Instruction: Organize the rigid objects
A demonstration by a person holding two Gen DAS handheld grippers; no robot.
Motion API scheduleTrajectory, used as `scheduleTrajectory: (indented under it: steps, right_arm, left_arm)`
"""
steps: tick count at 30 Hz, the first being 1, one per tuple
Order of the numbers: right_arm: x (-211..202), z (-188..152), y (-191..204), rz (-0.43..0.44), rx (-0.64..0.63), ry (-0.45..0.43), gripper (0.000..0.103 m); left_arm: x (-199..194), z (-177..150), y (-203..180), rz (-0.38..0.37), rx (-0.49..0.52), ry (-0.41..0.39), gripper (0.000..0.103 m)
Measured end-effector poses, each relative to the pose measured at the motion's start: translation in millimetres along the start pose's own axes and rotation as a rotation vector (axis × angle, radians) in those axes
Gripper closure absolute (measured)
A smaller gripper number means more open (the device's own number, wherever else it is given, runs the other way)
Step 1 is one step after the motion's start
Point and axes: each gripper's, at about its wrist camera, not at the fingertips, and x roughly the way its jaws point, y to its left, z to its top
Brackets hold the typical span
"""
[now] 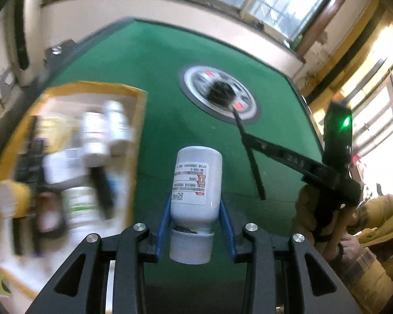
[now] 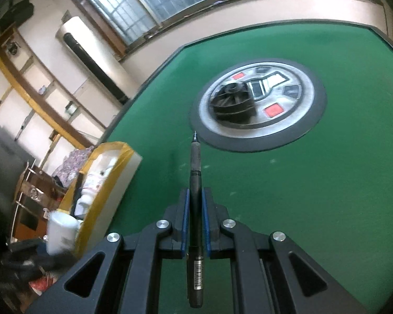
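Note:
My left gripper point(image 1: 195, 216) is shut on a white pill bottle point(image 1: 196, 180) with a printed label, held above the green table, cap end toward the camera. My right gripper point(image 2: 195, 196) is shut on a black pen point(image 2: 195, 183), tip pointing forward over the table. The pen and right gripper also show in the left wrist view point(image 1: 251, 157) at right. A yellow-rimmed box point(image 1: 140, 120) at left holds several white bottles point(image 1: 91, 136) and dark items, blurred. The box also shows in the right wrist view point(image 2: 110, 183).
The green felt table point(image 2: 275, 183) has a round grey centre panel point(image 2: 258, 104) with a black knob and red buttons. Windows and a wall stand behind. A person's yellow-sleeved arm point(image 1: 366, 235) is at right. Clutter lies on the floor to the left.

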Motion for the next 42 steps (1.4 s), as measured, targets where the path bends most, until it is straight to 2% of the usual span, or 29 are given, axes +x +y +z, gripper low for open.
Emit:
scheduleTrajectory:
  steps: [3, 6, 12, 18, 24, 34, 42]
  right_arm:
    - [-6.8, -9.2, 15.2, 0.044, 0.005, -0.008, 0.094]
    - [-17.9, -21.7, 50.1, 0.149, -0.017, -0.03, 0.094]
    - [11.7, -34.3, 129.8, 0.263, -0.09, 0.067, 0.094]
    - [37.7, -34.4, 177.5, 0.262, -0.176, 0.111, 0.094]
    - [49.8, -31.5, 195.8, 0.249, -0.203, 0.117, 0.094]
    - [75.1, -38.2, 207.6, 0.159, -0.26, 0.137, 0.094]
    - [92.1, -42.5, 208.4, 0.111, -0.252, 0.151, 0.093]
  left_arm:
    - [-22.9, -9.5, 27.5, 0.053, -0.02, -0.039, 0.067]
    - [-33.8, -20.6, 51.6, 0.139, -0.048, -0.079, 0.067]
    - [-35.6, -33.1, 81.4, 0.19, -0.095, -0.113, 0.067]
    - [-29.7, -38.3, 97.5, 0.213, -0.104, -0.119, 0.067]
    - [-27.7, -40.2, 106.0, 0.229, -0.092, -0.124, 0.067]
    - [-23.2, -41.0, 123.8, 0.216, -0.14, -0.111, 0.067]
    - [-20.8, -39.2, 122.1, 0.222, -0.118, -0.1, 0.066]
